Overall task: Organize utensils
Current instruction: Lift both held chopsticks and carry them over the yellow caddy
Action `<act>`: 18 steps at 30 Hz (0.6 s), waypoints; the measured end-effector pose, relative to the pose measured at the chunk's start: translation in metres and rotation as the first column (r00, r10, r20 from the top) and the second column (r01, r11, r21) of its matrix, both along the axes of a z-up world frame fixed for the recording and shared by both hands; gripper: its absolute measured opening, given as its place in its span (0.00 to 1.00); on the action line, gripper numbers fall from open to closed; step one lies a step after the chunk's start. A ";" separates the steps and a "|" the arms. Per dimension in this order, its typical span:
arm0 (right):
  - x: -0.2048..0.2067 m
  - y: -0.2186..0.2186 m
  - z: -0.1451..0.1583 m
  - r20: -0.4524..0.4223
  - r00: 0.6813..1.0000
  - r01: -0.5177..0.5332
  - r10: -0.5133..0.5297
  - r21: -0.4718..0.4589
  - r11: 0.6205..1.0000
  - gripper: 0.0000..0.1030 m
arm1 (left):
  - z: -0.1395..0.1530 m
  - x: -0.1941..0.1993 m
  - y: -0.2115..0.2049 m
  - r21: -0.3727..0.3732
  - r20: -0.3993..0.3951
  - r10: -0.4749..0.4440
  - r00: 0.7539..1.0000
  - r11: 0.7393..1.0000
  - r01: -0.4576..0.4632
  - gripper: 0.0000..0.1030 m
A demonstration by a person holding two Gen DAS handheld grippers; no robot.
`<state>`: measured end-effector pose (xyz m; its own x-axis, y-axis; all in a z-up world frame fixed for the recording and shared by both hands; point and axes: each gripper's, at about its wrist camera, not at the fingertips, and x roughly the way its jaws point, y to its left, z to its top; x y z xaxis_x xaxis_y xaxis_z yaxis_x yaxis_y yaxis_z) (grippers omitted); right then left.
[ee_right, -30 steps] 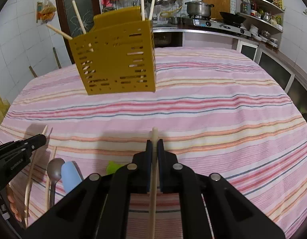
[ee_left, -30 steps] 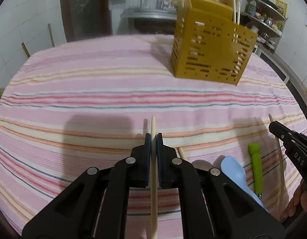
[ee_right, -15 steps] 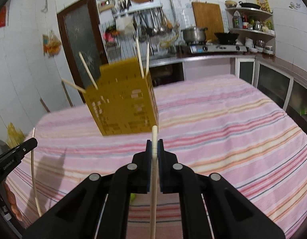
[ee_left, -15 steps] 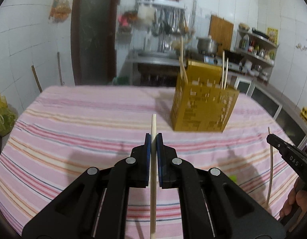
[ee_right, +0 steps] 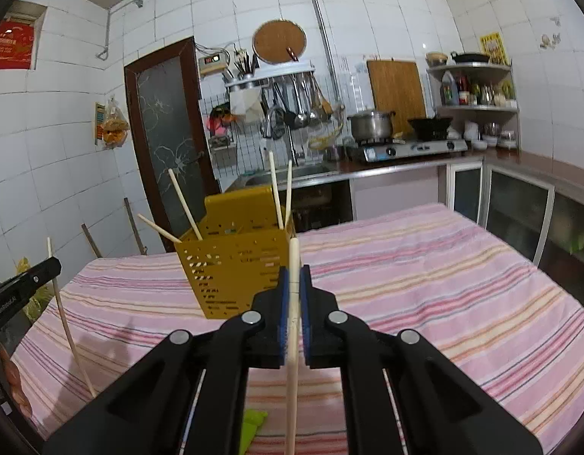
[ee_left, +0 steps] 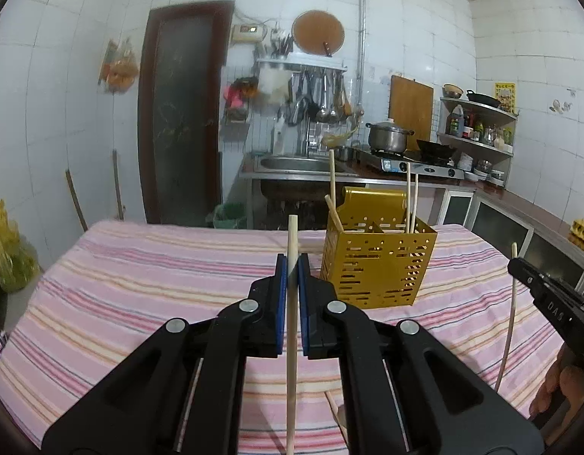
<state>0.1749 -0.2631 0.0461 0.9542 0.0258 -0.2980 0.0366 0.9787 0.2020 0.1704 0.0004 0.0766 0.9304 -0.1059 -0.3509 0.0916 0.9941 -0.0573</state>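
1. Chopsticks first, from your left wrist view: your left gripper (ee_left: 292, 265) has its blue pads (ee_left: 280, 303) clamped on one wooden chopstick (ee_left: 291, 341), which stands upright through them, its tip poking above the pads.
2. The yellow perforated utensil holder (ee_left: 375, 269) sits on the striped tablecloth (ee_left: 121, 303), ahead and a little right of that chopstick. Four chopsticks (ee_left: 408, 197) stand in it: two leaning at its left side, two near its right back corner.
3. At the right edge your right gripper (ee_left: 519, 267) grips a second chopstick (ee_left: 509, 322); fingers of your hand (ee_left: 557, 383) show below it. The cloth to the left of the holder lies bare out to the table's far edge.
4. From your right wrist view: your right gripper (ee_right: 295, 276) is closed tight on its own chopstick (ee_right: 292, 341), upright, its tip overlapping the holder's right front corner.
5. The holder (ee_right: 235, 265) stands ahead to the left, two chopsticks slanting out left, two standing at the right back.
6. Your left gripper (ee_right: 52, 265) enters at the left edge with its chopstick (ee_right: 68, 326). A green object (ee_right: 254, 421) lies on the cloth (ee_right: 443, 284) below the fingers; what it is cannot be told. Right of the holder the cloth runs bare to the table's right edge.
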 end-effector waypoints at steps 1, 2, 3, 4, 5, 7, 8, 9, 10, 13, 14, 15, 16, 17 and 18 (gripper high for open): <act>-0.002 0.000 0.001 0.007 1.000 0.001 -0.001 -0.006 1.000 0.06 | 0.000 0.001 -0.001 -0.002 0.000 -0.002 1.000 1.000 0.002 0.04; -0.001 0.001 0.003 0.016 1.000 0.001 -0.001 -0.013 1.000 0.06 | 0.000 0.002 -0.001 -0.010 -0.003 -0.006 1.000 1.000 0.006 0.04; -0.001 0.002 0.004 0.025 1.000 0.002 -0.001 -0.017 1.000 0.06 | -0.001 0.005 -0.001 -0.015 -0.002 -0.008 1.000 1.000 0.008 0.04; -0.001 0.003 0.005 0.032 0.999 0.002 -0.001 -0.021 1.000 0.06 | 0.000 0.006 0.000 -0.019 0.002 -0.010 1.000 1.000 0.010 0.04; -0.001 0.004 0.007 0.042 0.999 0.001 0.000 -0.026 1.000 0.06 | 0.001 0.005 -0.001 -0.018 0.009 -0.011 1.000 1.000 0.011 0.04; -0.002 0.005 0.011 0.061 0.998 0.002 0.000 -0.036 0.999 0.06 | 0.004 0.003 -0.003 -0.006 0.033 -0.010 0.999 1.000 0.010 0.04; -0.001 0.005 0.013 0.073 0.997 0.004 -0.001 -0.040 0.999 0.06 | 0.005 0.002 -0.004 0.003 0.045 -0.012 0.999 1.000 0.012 0.04; -0.001 0.005 0.015 0.080 0.997 0.004 -0.001 -0.041 0.999 0.06 | 0.008 0.002 -0.006 0.010 0.056 -0.017 0.998 1.000 0.017 0.04; -0.001 0.006 0.017 0.087 0.996 0.004 0.000 -0.042 0.999 0.06 | 0.009 0.001 -0.006 0.010 0.062 -0.020 0.998 1.000 0.019 0.04; 0.001 0.007 0.024 0.116 0.993 0.006 0.000 -0.050 0.999 0.06 | 0.016 0.000 -0.005 -0.003 0.085 -0.031 0.996 0.999 0.032 0.04; 0.002 0.007 0.026 0.124 0.992 0.008 -0.001 -0.052 0.999 0.06 | 0.019 0.000 -0.006 -0.007 0.092 -0.036 0.995 0.999 0.037 0.04; 0.003 0.008 0.029 0.134 0.991 0.009 -0.002 -0.053 0.999 0.06 | 0.024 0.000 -0.006 -0.010 0.105 -0.041 0.994 0.999 0.042 0.04; 0.004 0.008 0.032 0.143 0.990 0.010 -0.002 -0.055 0.998 0.06 | 0.028 0.000 -0.006 -0.012 0.114 -0.046 0.992 0.999 0.048 0.04; 0.007 0.008 0.037 0.158 0.987 0.011 -0.002 -0.056 0.998 0.06 | 0.031 0.000 -0.007 -0.014 0.126 -0.051 0.991 0.999 0.053 0.04; 0.009 0.008 0.042 0.169 0.986 0.012 -0.003 -0.056 0.998 0.06 | 0.038 0.001 -0.008 -0.017 0.143 -0.058 0.988 0.998 0.061 0.04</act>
<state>0.1836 -0.2549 0.0880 0.9911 0.0062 -0.1333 0.0140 0.9885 0.1502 0.1710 -0.0078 0.1147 0.9624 -0.1687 -0.2128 0.1594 0.9854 -0.0603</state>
